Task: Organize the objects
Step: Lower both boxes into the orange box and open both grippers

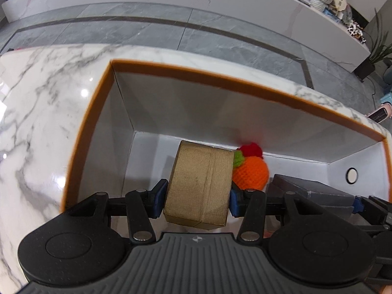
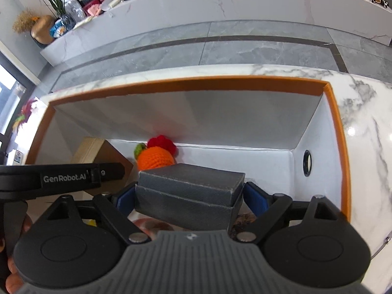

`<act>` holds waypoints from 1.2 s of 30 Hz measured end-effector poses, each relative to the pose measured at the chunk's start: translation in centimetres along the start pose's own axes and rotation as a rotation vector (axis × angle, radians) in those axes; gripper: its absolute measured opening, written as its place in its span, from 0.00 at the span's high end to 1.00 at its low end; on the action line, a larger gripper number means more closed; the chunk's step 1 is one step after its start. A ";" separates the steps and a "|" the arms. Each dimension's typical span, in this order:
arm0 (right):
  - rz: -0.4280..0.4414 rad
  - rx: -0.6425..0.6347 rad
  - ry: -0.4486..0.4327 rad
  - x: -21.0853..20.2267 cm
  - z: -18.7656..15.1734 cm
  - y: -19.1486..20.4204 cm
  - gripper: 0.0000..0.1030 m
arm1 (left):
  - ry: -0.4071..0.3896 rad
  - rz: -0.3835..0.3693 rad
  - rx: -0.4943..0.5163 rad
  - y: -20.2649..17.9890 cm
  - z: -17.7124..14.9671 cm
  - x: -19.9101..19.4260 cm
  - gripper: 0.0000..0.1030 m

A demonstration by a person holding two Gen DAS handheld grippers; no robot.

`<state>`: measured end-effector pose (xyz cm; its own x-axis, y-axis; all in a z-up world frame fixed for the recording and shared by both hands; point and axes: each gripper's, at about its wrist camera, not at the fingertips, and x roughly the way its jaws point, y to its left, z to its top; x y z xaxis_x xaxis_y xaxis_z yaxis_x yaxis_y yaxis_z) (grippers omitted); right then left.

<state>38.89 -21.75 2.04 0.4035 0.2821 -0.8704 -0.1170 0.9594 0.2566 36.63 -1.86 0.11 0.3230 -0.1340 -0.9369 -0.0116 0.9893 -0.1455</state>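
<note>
A large box with an orange rim (image 1: 171,67) (image 2: 186,83) and white inside stands on the marble table. My left gripper (image 1: 197,197) is shut on a gold box (image 1: 199,183), held inside the big box near its floor. My right gripper (image 2: 189,197) is shut on a dark grey lidded box (image 2: 188,193), also down inside the big box. The gold box (image 2: 98,152) shows left of it, and the grey box (image 1: 311,191) shows right in the left wrist view. A crocheted orange and red fruit toy (image 1: 250,167) (image 2: 156,154) lies against the far wall.
The marble tabletop (image 1: 41,112) (image 2: 367,127) surrounds the box. A round hole (image 1: 352,175) (image 2: 307,163) pierces the right wall. Beyond lie a grey tiled floor (image 1: 171,29) and a long white bench (image 2: 245,0) with clutter and plants. Some items lie under the grey box, partly hidden.
</note>
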 end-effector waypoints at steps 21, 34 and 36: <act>-0.026 -0.043 0.029 1.7 0.2 0.3 0.12 | 0.018 0.011 0.000 0.6 -0.1 0.8 0.45; -0.042 -0.051 0.025 1.8 -0.1 0.7 0.11 | 0.016 0.030 0.016 0.6 -0.2 0.3 0.40; -0.045 -0.054 0.026 1.8 -0.2 0.8 0.11 | 0.014 0.029 0.016 0.6 -0.3 0.2 0.40</act>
<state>39.33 -20.48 0.59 0.3862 0.2381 -0.8912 -0.1481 0.9696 0.1949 36.43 -1.33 -0.28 0.3093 -0.1059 -0.9451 -0.0051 0.9936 -0.1130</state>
